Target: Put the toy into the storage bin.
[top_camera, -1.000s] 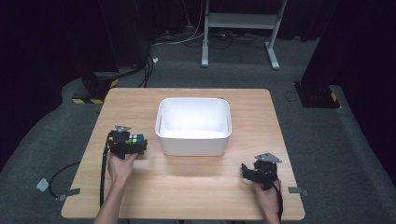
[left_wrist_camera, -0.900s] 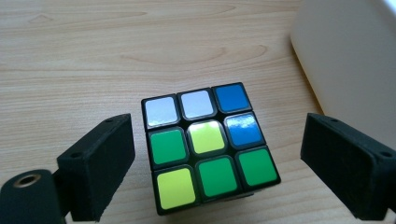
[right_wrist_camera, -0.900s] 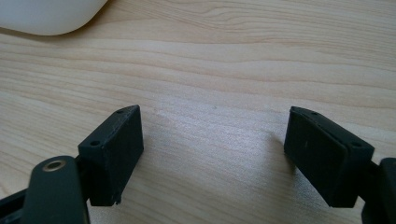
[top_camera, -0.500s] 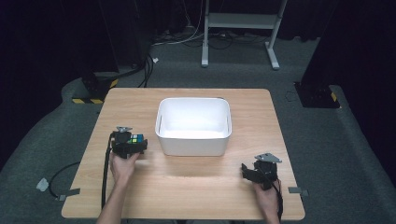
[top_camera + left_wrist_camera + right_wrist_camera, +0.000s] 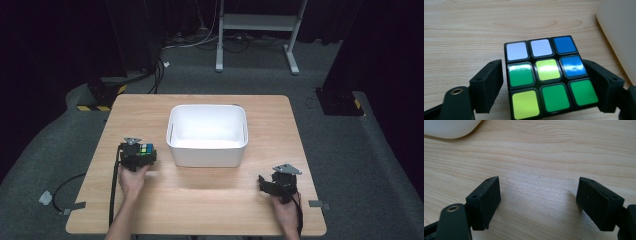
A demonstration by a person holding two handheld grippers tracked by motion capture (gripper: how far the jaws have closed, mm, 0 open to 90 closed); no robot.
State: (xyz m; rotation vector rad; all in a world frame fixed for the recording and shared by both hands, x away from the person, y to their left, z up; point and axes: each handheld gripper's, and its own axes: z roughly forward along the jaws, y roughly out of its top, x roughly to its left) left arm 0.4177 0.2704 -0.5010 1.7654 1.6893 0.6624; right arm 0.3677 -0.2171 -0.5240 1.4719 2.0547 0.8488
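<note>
A scrambled colour cube (image 5: 546, 72) rests on the wooden table (image 5: 200, 195), left of a white tub (image 5: 207, 107). My left gripper (image 5: 544, 80) has it between its jaws, which have just been closing; both pads now lie against the cube's sides. From above, the cube (image 5: 146, 148) shows at the tip of the left gripper (image 5: 142, 154), held by a bare hand. My right gripper (image 5: 265, 181) lies near the table's front right corner. Its jaws (image 5: 537, 195) stand wide open over bare wood.
The tub's wall (image 5: 619, 30) curves close on the right of the cube, and its corner (image 5: 449, 127) sits far off in the right gripper view. A black cable (image 5: 112, 195) trails from the left gripper off the front edge. Dark floor and stands surround the table.
</note>
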